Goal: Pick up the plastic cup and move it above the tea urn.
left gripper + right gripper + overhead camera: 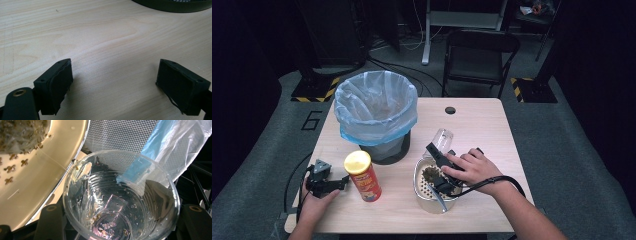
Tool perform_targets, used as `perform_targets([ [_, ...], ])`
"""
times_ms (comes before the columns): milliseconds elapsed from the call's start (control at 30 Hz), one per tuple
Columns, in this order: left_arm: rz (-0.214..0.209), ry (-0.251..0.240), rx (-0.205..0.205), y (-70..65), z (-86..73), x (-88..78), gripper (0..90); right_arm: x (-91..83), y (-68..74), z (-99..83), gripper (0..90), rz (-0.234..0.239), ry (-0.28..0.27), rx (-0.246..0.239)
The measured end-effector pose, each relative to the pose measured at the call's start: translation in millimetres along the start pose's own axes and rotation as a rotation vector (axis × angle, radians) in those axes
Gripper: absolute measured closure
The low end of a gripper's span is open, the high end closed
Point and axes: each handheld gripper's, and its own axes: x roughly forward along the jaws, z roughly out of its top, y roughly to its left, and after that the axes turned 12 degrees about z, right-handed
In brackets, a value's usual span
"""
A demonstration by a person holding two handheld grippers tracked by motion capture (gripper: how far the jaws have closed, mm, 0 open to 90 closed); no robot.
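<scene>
On a pale wooden table [482, 125] in a dark room, the right gripper [443, 152] grasps a clear plastic cup [120, 202] above a metal strainer [424, 192] (near right), while the left gripper [115, 85], jaws released, rests beside a chip can [362, 176].

At the wooden table [472, 125], the person's left hand [314, 202] rested near its left front corner, holding the left gripper [343, 182] low and level over the tabletop, jaws pointing toward the table's middle. In the left gripper view, its two black pads [58, 86] stood wide apart with bare wood between them. The right forearm [522, 212] reached in from the table's front right edge, the right hand [472, 167] wrapped over the right gripper [439, 150], which angled toward the table's far side. Its jaws were closed on a clear plastic cup [120, 202].
</scene>
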Motion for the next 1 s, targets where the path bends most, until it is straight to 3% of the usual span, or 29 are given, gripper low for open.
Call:
perform_targets([
  [33, 0.0, 0.0, 0.0, 0.0, 0.0, 0.0, 13.2, -3.0, -8.4, -2.6, 34.6, -0.009, 0.023, -0.11],
  [133, 0.0, 0.0, -0.001, 0.0, 0.0, 0.0, 13.2, -2.9, -13.2, -5.9, 34.5, 0.0, -0.007, -0.048],
  [200, 0.0, 0.0, -0.001, 0.0, 0.0, 0.0, 13.3, -1.5, -7.0, -6.7, 34.5, -0.028, -0.051, 0.158],
  [267, -0.001, 0.0, 0.0, 0.0, 0.0, 0.0, 13.3, -1.6, -7.6, -7.5, 34.5, -0.032, -0.058, 0.183],
  [300, 0.0, 0.0, 0.0, 0.0, 0.0, 0.0, 13.3, -1.3, -6.3, -8.3, 34.4, -0.042, -0.075, 0.247],
  [333, 0.0, 0.0, 0.0, 0.0, 0.0, 0.0, 13.2, -1.3, -6.3, -8.3, 34.4, -0.042, -0.075, 0.247],
  [367, 0.0, 0.0, 0.0, 0.0, 0.0, 0.0, 13.2, -0.7, -4.1, -8.3, 34.5, -0.055, -0.079, 0.29],
  [400, 0.0, 0.0, 0.0, 0.0, 0.0, 0.0, 13.3, -0.7, -4.1, -8.3, 34.5, -0.055, -0.079, 0.29],
  [433, 0.0, 0.0, 0.0, 0.0, 0.0, 0.0, 13.2, -0.6, -4.2, -9.0, 34.5, -0.074, -0.081, 0.329],
  [500, 0.0, 0.0, -0.001, -0.1, 0.0, 0.0, 13.2, -0.6, -4.3, -9.5, 34.5, -0.079, -0.085, 0.355],
  [533, 0.0, 0.0, 0.0, 0.0, 0.0, 0.0, 13.2, -0.8, -6.2, -11.2, 34.5, -0.093, -0.091, 0.424],
  [600, 0.0, 0.0, 0.0, 0.0, 0.0, 0.0, 13.3, -0.8, -9.3, -13.8, 34.5, -0.113, -0.095, 0.505],
  [667, 0.0, 0.0, 0.0, 0.0, 0.0, 0.0, 13.3, 0.0, -14.7, -18.6, 34.4, -0.129, -0.106, 0.637],
  [700, 0.0, 0.0, 0.0, 0.0, 0.0, 0.0, 13.3, 0.5, -17.4, -21.0, 34.4, -0.126, -0.114, 0.68],
  [767, 0.0, 0.0, 0.0, 0.0, 0.0, 0.0, 13.3, 1.9, -23.8, -26.3, 34.3, -0.119, -0.139, 0.828],
  [800, 0.0, 0.0, 0.0, 0.0, 0.0, 0.0, 13.2, 1.9, -23.8, -26.3, 34.3, -0.119, -0.139, 0.828],
  [833, 0.0, 0.0, 0.0, 0.0, 0.0, 0.0, 13.3, 3.5, -30.4, -32.6, 34.2, -0.1, -0.189, 1.009],
  [900, 0.0, 0.0, -0.001, 0.0, 0.0, 0.0, 13.3, 4.0, -34.0, -37.7, 34.2, -0.073, -0.234, 1.141],
  [933, 0.0, 0.0, -0.001, 0.0, 0.0, 0.0, 13.2, 4.0, -34.0, -37.7, 34.2, -0.073, -0.234, 1.141],
  [967, 0.0, 0.0, 0.0, 0.0, 0.0, 0.0, 13.3, 4.9, -37.4, -44.7, 34.2, -0.052, -0.274, 1.29],
  [1000, 0.0, 0.0, 0.0, 0.0, 0.0, 0.0, 13.2, 4.8, -38.4, -47.5, 34.2, -0.04, -0.291, 1.34],
])
